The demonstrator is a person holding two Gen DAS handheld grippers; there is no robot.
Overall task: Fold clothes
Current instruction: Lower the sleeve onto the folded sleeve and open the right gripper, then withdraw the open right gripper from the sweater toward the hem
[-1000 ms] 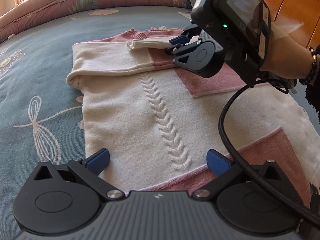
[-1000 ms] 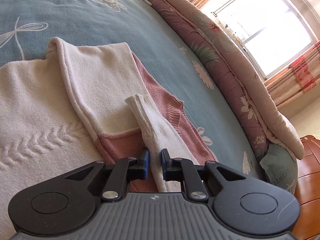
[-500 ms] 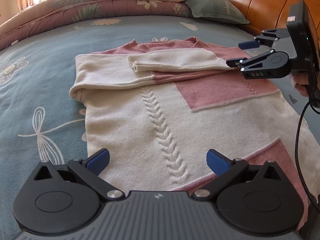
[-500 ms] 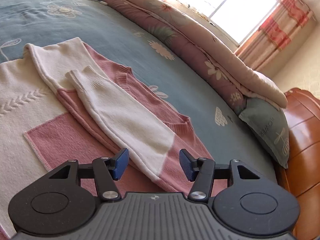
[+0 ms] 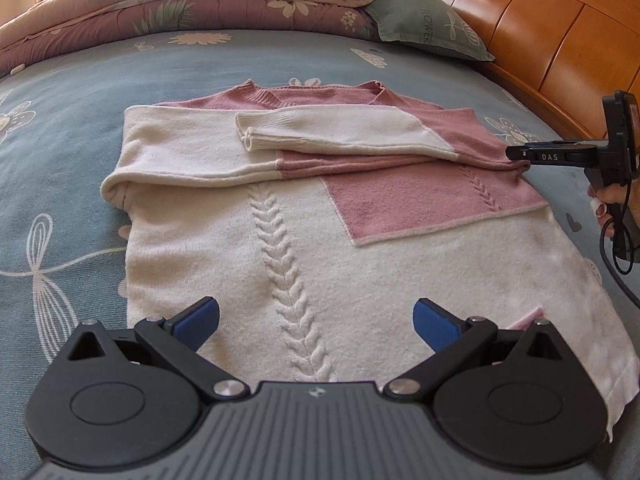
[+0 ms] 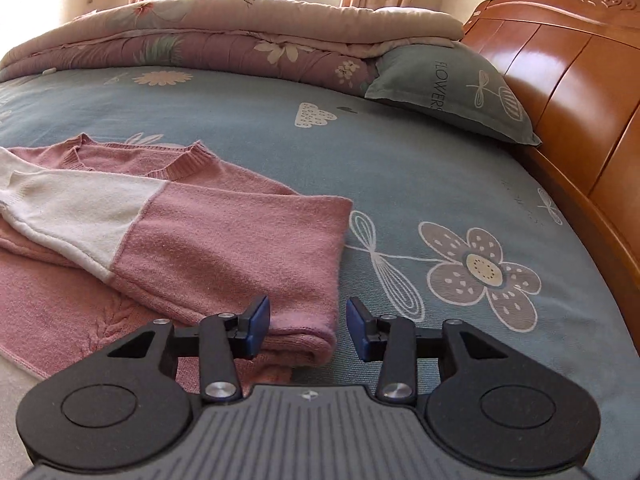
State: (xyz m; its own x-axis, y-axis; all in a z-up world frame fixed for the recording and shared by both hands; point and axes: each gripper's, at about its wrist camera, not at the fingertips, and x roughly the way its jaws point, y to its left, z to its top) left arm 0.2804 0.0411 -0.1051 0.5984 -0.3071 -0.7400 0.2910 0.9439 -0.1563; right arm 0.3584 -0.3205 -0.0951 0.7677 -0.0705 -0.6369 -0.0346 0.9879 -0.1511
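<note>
A cream and pink cable-knit sweater (image 5: 360,256) lies flat on the bed, both sleeves folded across its chest, the cream-cuffed sleeve (image 5: 332,130) on top. My left gripper (image 5: 316,320) hovers open over the sweater's lower body with nothing between its fingers. My right gripper (image 5: 520,155) is at the sweater's right shoulder edge. In the right wrist view its jaws (image 6: 308,326) are closing around the folded pink shoulder corner (image 6: 312,340), which sits between the pads; a gap still shows at the right pad (image 6: 358,328).
The sweater rests on a blue floral bedsheet (image 6: 440,184). A rolled pink floral quilt (image 5: 208,4) and a grey-green pillow (image 6: 452,92) lie along the far side. A wooden headboard (image 6: 560,92) runs along the right. A person's hand (image 5: 612,200) holds the right gripper's handle.
The right gripper let go of the cream sleeve cuff, swung right across the sweater to its right shoulder edge, rolled level, and its jaws stand apart. The left gripper stayed put.
</note>
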